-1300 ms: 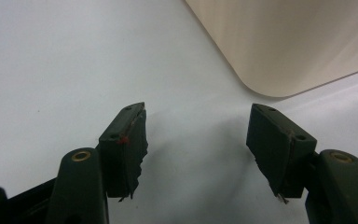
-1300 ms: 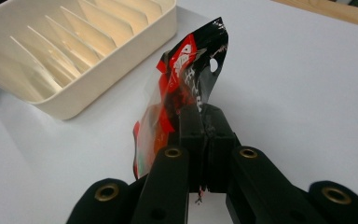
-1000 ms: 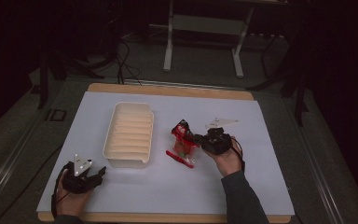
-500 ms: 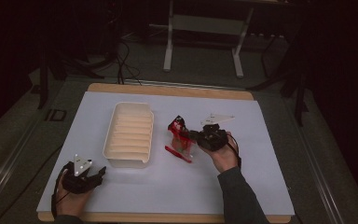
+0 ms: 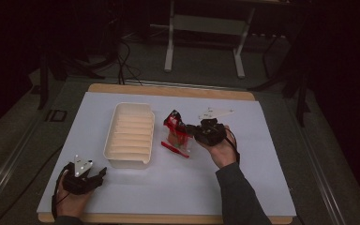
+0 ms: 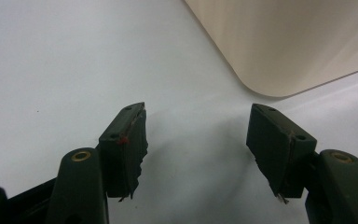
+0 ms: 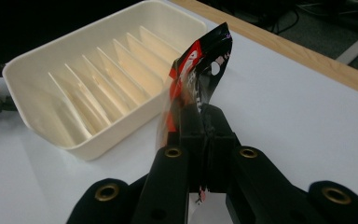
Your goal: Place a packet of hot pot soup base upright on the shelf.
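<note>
A red, black and clear plastic packet [image 5: 174, 125] hangs just right of the cream ridged tray [image 5: 133, 106], with a red strip [image 5: 175, 150] at its lower end close to the white mat. My right gripper [image 5: 187, 130] is shut on the packet and points left at the tray. In the right gripper view the jaws [image 7: 205, 126] pinch the packet [image 7: 200, 65], which stands up in front of the tray [image 7: 98, 149]. My left gripper [image 5: 98, 174] rests at the mat's near left corner. Its jaws [image 6: 198, 140] stand open over bare mat, near a corner of the tray [image 6: 298, 42].
The white mat [image 5: 262, 159] lies on a wooden table [image 5: 168, 90]. Beyond the far edge are a metal stand [image 5: 204, 23] and cables on a dark floor. The tray's slots hold nothing.
My right gripper has lifted the packet a little and carried it left toward the tray. The left gripper has stayed where it was.
</note>
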A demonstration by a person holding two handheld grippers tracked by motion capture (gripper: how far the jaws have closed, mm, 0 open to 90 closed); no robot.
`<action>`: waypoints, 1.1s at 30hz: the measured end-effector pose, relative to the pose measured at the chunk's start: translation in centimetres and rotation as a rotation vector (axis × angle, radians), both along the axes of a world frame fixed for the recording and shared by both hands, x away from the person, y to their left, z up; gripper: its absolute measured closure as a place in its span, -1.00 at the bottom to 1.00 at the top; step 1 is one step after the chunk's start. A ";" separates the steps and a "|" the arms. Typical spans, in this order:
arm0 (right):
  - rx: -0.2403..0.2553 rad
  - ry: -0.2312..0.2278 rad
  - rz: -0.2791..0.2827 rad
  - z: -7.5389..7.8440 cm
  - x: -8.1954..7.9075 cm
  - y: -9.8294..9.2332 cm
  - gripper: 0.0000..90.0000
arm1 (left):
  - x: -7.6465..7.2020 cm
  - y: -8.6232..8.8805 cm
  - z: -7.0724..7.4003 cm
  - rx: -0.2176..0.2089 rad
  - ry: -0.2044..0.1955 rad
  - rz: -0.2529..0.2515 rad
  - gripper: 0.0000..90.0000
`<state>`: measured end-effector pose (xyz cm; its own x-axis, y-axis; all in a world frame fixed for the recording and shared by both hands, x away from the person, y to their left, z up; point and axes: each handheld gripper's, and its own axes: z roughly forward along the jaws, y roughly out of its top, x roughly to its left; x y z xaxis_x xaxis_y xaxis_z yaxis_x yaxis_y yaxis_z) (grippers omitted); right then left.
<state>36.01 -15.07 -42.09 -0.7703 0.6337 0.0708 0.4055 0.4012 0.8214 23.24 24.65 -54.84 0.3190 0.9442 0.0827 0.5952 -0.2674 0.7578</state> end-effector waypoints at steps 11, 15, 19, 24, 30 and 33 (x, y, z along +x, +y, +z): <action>0.014 -0.023 0.027 0.7 0.4 0.7 0.97 | 0.0 0.0 0.0 0.002 0.001 -0.002 -0.16; 0.017 -0.037 0.037 1.0 0.4 1.0 0.97 | 0.0 0.0 0.0 0.001 -0.002 -0.001 -0.16; 0.019 -0.044 0.040 1.4 0.5 1.2 0.97 | 0.0 0.0 0.0 0.002 0.000 -0.001 -0.16; 0.017 -0.056 0.047 1.9 0.7 1.5 0.97 | 0.0 0.0 0.0 0.002 0.000 -0.001 -0.16; 0.016 -0.068 0.063 2.4 0.8 2.2 0.97 | 0.0 0.0 0.0 0.001 -0.001 -0.001 -0.16; 0.014 -0.075 0.072 2.6 0.9 2.7 0.97 | 0.0 0.0 0.0 0.000 -0.002 -0.001 -0.16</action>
